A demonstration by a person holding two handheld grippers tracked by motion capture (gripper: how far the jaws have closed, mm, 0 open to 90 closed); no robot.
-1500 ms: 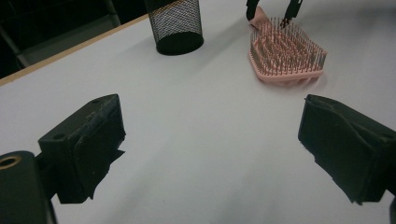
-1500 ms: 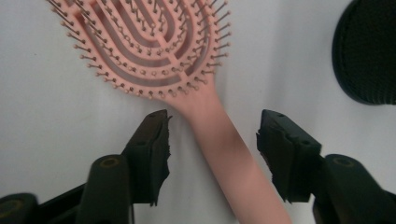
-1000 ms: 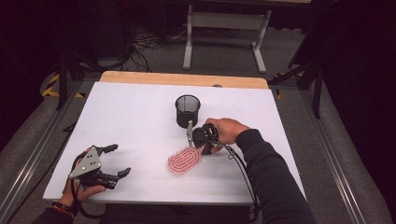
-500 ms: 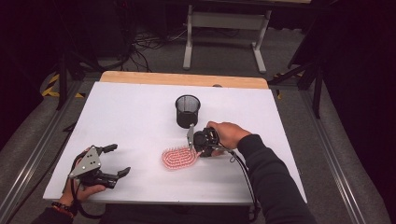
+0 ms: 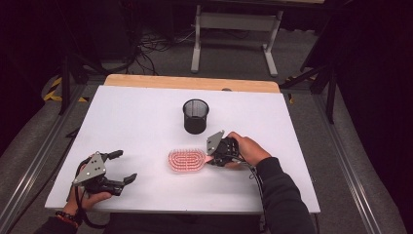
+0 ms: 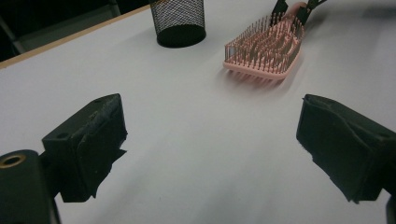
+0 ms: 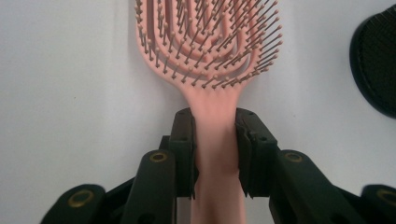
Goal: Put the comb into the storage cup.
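The pink hairbrush [image 5: 186,161] lies bristles-up on the white table [image 5: 126,122], just in front of the black mesh cup [image 5: 196,116], on the person's side of it and near but apart from it. Its paddle head points away from the right gripper [image 5: 213,159], toward the left side of the table, and its handle runs back between that gripper's 2 jaws. In the right gripper view the right gripper [image 7: 215,140] is clenched on the handle of the hairbrush [image 7: 205,42]: both black pads press flat against the 2 sides of the pink stem just below the head, and the mesh cup [image 7: 376,70] shows at the right edge, beside the brush head.

The left gripper [image 5: 122,167] rests well to the left of the cup and nearer the front edge of the table, held in the person's left hand [image 5: 85,197]. Its jaws stand wide apart with nothing between them. From the left gripper view, the hairbrush [image 6: 264,46] sits ahead on the table, just to the right of the mesh cup [image 6: 178,21].
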